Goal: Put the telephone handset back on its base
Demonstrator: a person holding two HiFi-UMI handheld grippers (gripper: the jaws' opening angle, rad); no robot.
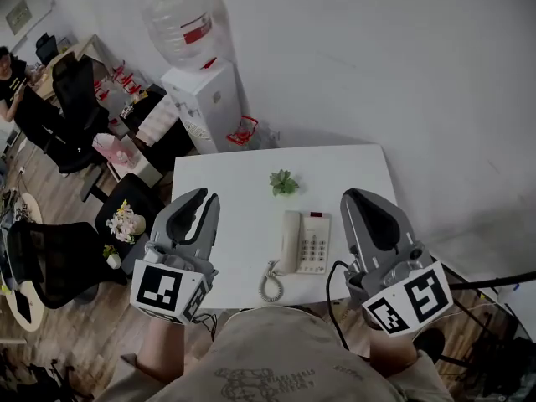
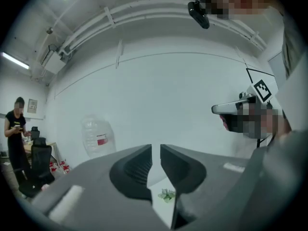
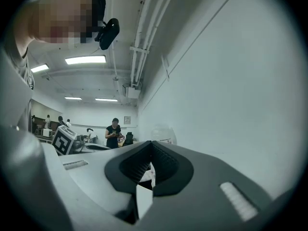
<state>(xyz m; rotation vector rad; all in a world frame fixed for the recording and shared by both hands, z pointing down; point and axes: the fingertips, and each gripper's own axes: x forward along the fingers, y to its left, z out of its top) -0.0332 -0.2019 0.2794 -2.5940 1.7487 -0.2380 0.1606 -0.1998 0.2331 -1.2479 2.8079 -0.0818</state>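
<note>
one cream corded telephone (image 1: 313, 245), handset (image 1: 290, 241) seated, and one small green plant (image 1: 283, 182) sat on a white table (image 1: 234, 182); left gripper (image 1: 206, 195) stood narrowly parted, right gripper (image 1: 352, 194) clenched, both empty; table's near edge partly hidden

Your tabletop (image 1: 239, 187) meets a white wall (image 1: 377, 48); left of it stand a water dispenser (image 1: 205, 103) and black chairs (image 1: 71, 90) on a wooden floor (image 1: 92, 342).
</note>
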